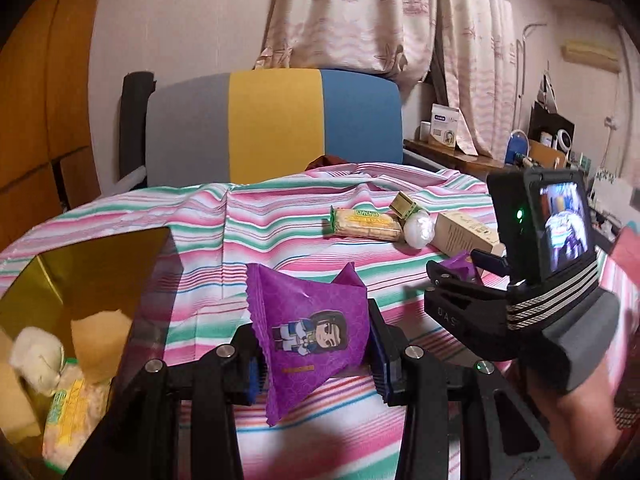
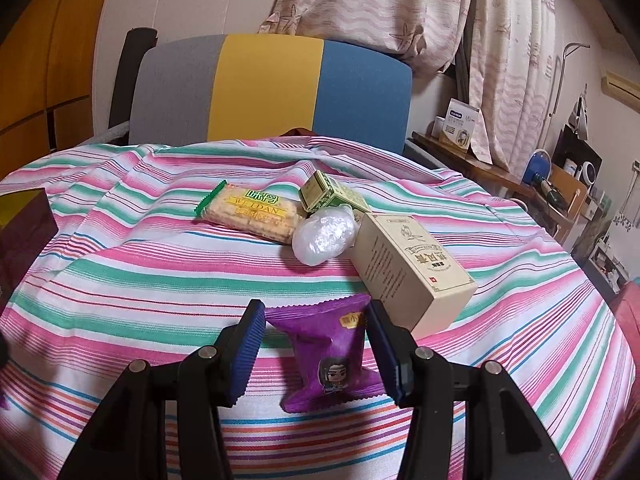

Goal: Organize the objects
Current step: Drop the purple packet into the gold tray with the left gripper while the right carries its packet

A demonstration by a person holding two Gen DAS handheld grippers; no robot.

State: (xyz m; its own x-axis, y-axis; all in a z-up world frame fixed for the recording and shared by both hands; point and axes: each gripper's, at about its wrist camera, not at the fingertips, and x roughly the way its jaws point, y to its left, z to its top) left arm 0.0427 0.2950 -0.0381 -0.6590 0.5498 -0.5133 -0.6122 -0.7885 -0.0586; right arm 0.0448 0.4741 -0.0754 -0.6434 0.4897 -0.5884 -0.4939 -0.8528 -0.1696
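Observation:
A purple snack packet (image 1: 316,328) with a cartoon figure hangs above the striped cloth (image 1: 280,220), and my left gripper (image 1: 312,320) is shut on it. To its left stands an open gold box (image 1: 100,256) with a cracker pack (image 1: 68,408) and other wrapped snacks inside. My right gripper (image 2: 314,312) stands open around a second purple packet (image 2: 328,360) that lies on the cloth (image 2: 140,280). The right pad sits against that packet, while the left pad is apart from it. In the left wrist view the right gripper (image 1: 460,276) is at the right, low over the cloth.
Further back on the cloth lie a cracker pack (image 2: 250,212), a small green box (image 2: 324,194), a white plastic-wrapped ball (image 2: 324,234) and a beige carton (image 2: 412,268). A grey, yellow and blue chair back (image 2: 272,88) rises behind. A cluttered shelf (image 2: 500,176) runs along the right.

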